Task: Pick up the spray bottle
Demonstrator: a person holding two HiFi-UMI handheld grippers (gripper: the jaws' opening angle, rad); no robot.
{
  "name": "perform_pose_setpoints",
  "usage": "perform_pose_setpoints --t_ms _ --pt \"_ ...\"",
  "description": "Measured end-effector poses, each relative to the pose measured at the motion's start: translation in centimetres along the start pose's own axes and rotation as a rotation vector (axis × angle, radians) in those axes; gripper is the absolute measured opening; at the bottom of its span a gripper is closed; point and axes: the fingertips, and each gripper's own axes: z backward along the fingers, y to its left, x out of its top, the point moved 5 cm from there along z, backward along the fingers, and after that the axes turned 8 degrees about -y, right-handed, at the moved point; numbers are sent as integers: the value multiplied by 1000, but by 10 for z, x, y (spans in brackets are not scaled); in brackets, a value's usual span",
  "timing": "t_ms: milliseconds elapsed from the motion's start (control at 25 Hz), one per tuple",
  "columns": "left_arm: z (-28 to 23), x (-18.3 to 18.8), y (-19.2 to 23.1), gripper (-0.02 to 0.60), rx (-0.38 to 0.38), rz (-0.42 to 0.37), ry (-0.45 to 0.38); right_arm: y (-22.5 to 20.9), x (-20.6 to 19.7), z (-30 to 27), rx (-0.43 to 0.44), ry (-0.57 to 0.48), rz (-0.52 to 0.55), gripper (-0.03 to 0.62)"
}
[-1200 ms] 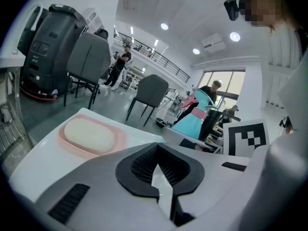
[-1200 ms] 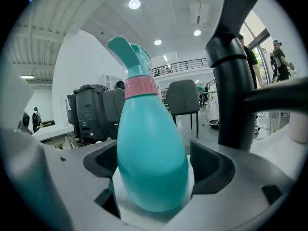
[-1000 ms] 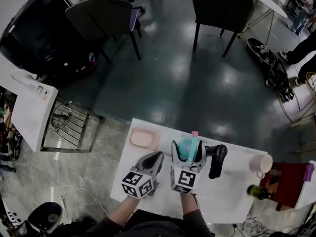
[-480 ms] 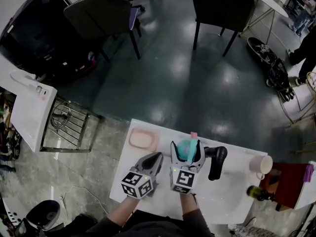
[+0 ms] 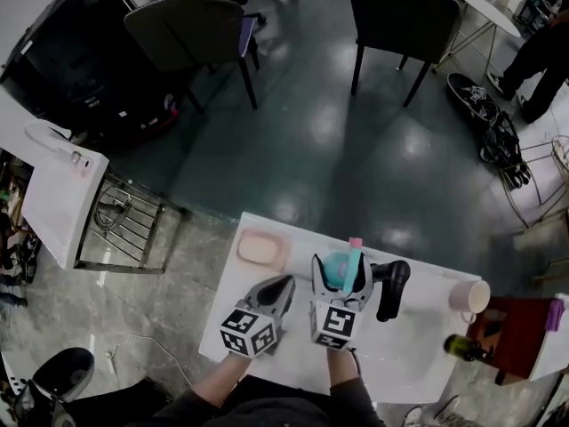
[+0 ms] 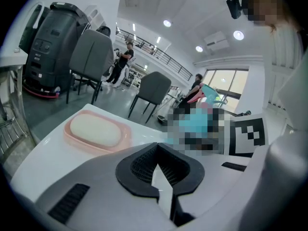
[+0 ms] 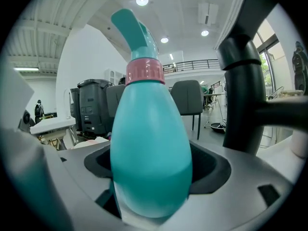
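A teal spray bottle (image 5: 336, 272) with a pink collar and teal nozzle stands upright on the white table (image 5: 404, 356). My right gripper (image 5: 340, 263) is shut on it, with one jaw pressed on each side of its round body. In the right gripper view the spray bottle (image 7: 149, 148) fills the middle, and the right gripper (image 7: 151, 170) has its dark pads against both flanks. My left gripper (image 5: 283, 284) lies just left of the bottle, shut and holding nothing. The left gripper (image 6: 158, 150) shows its pad tips meeting in its own view.
A pink soap dish (image 5: 262, 249) with a pale bar sits at the table's far left corner. A black handled tool (image 5: 391, 287) stands right of the bottle. Further right are a pale cup (image 5: 469, 296) and a dark bottle (image 5: 464, 347). Two dark chairs (image 5: 187, 29) stand beyond.
Both grippers and the bottle keep their places on the table. The view has shifted slightly, and a person at the far right has walked along.
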Motion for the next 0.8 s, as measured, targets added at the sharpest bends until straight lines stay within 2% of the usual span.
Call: perform_pose_setpoints --t_ms 240,480,800 --pt "16 2 -8 7 1 -4 -17 9 11 12 20 -26 39 385" --pt "36 -1 -19 7 -3 -18 -31 13 13 32 25 -34 7 387" --pt "72 -11 -43 7 -26 -34 -53 25 25 78 90 -37 38 387"
